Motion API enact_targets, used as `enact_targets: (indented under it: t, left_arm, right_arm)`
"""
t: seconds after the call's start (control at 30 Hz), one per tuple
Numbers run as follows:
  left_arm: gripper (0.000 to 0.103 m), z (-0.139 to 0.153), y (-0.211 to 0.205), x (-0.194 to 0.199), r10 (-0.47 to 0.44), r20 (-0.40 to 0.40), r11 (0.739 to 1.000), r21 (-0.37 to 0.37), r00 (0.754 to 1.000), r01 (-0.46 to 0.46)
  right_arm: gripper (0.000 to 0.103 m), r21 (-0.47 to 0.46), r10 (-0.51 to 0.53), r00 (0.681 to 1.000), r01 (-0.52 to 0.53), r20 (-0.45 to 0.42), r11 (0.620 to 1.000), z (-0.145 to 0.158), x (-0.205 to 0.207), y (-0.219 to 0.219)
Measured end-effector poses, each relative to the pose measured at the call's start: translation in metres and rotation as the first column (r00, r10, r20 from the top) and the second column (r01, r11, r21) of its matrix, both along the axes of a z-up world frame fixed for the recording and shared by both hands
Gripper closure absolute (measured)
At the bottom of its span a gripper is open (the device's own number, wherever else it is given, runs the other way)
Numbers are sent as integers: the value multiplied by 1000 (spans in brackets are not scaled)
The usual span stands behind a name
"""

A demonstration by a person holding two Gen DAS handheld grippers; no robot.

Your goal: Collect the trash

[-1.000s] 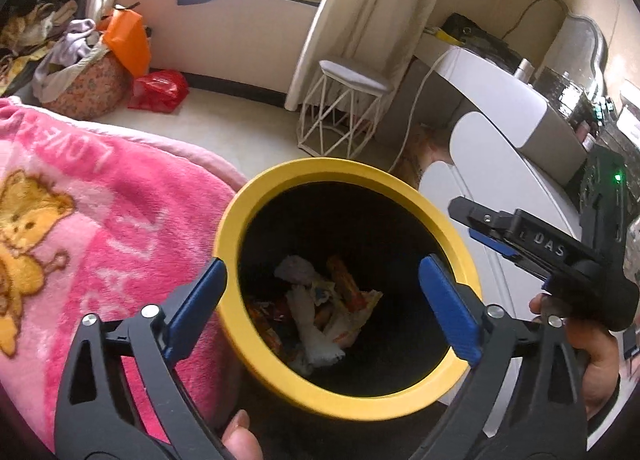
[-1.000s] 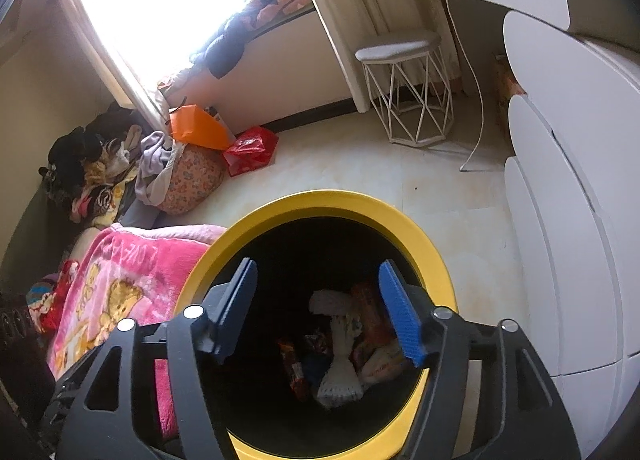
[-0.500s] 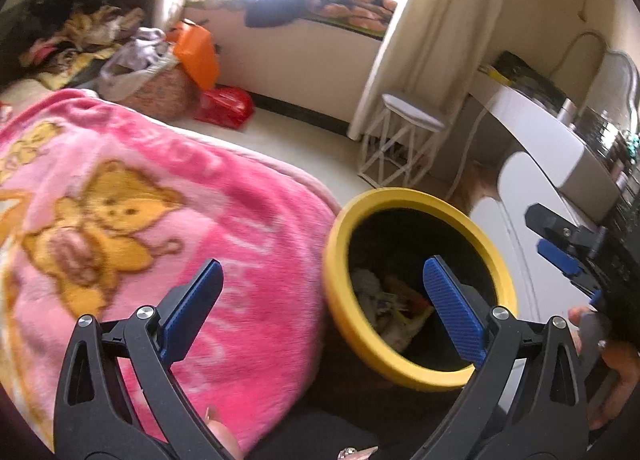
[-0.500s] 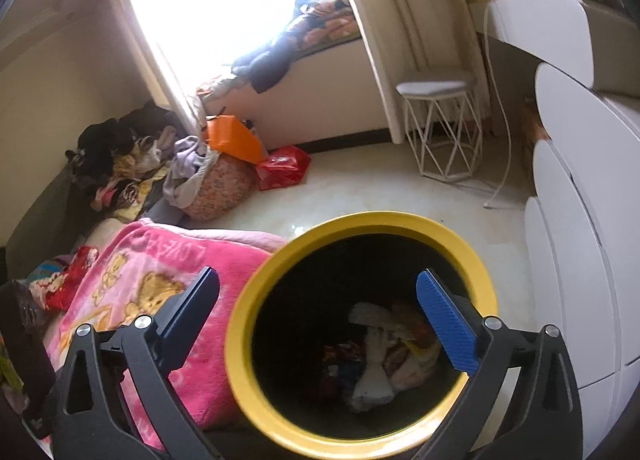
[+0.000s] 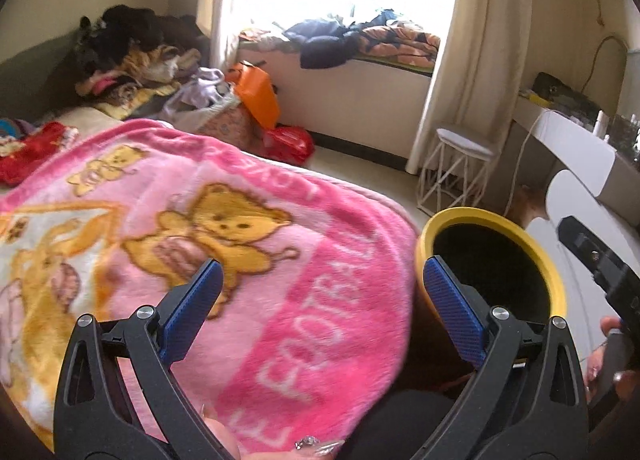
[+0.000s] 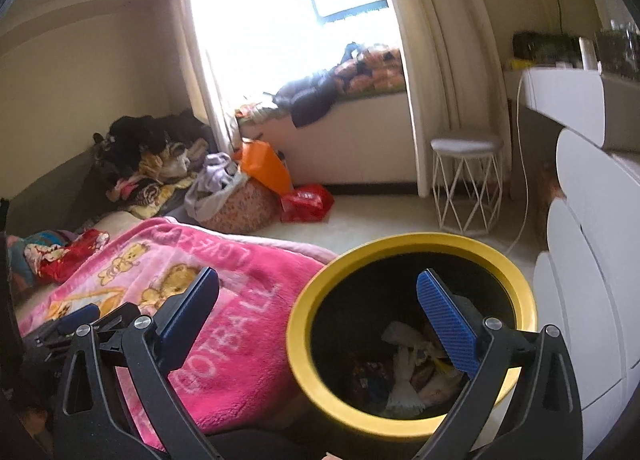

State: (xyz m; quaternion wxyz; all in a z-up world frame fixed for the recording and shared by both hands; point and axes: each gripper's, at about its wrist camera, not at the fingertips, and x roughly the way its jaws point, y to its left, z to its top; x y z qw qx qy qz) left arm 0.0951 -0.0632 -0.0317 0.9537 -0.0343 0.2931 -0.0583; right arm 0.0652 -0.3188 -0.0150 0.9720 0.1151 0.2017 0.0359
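Note:
A black bin with a yellow rim (image 6: pixel 408 244) (image 5: pixel 496 220) stands on the floor beside the bed. White paper and coloured wrappers (image 6: pixel 404 376) lie at its bottom. My right gripper (image 6: pixel 318 312) is open wide with nothing between its blue pads, its right finger over the bin's mouth. My left gripper (image 5: pixel 320 300) is open and empty too, hanging over the pink blanket (image 5: pixel 224 244) with its right finger at the bin's near rim. The right gripper's black body (image 5: pixel 600 260) shows at the right edge of the left wrist view, held by a hand.
A pink teddy-bear blanket (image 6: pixel 208 300) covers the bed on the left. White drawers (image 6: pixel 592 260) stand close on the right. Farther off are a white wire stool (image 6: pixel 466 184), a red bag (image 6: pixel 306 202), an orange bag (image 6: pixel 264 166), a laundry basket and piled clothes.
Both grippers have drawn back and swung left, away from over the bin. The right jaws opened wider. The blanket now fills most of the left wrist view.

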Motion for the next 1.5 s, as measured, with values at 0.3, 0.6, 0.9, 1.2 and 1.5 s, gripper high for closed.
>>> enact_targets:
  t: [0.3, 0.6, 0.9, 1.2, 1.5]
  left_arm:
    - [11, 1, 23, -20, 43, 55, 999, -19, 998, -42]
    - [11, -1, 28, -26, 45, 60, 999, -30, 997, -43]
    - [11, 5, 23, -32, 34, 88, 999, -23, 995, -33]
    - [11, 7, 20, -33, 30, 98, 999, -17, 995, -29]
    - [11, 7, 20, -33, 28, 97, 999, -19, 995, -26]
  right_arm:
    - [6, -115, 47, 996, -38, 76, 993, -8, -32, 29]
    - [6, -122, 14, 996, -3, 90, 993, -13, -31, 29]
    - [6, -112, 6, 995, 6, 102, 994, -13, -30, 26]
    - [6, -105, -6, 994, 17, 106, 994, -14, -32, 24]
    - [6, -105, -11, 994, 23, 108, 994, -13, -32, 23]
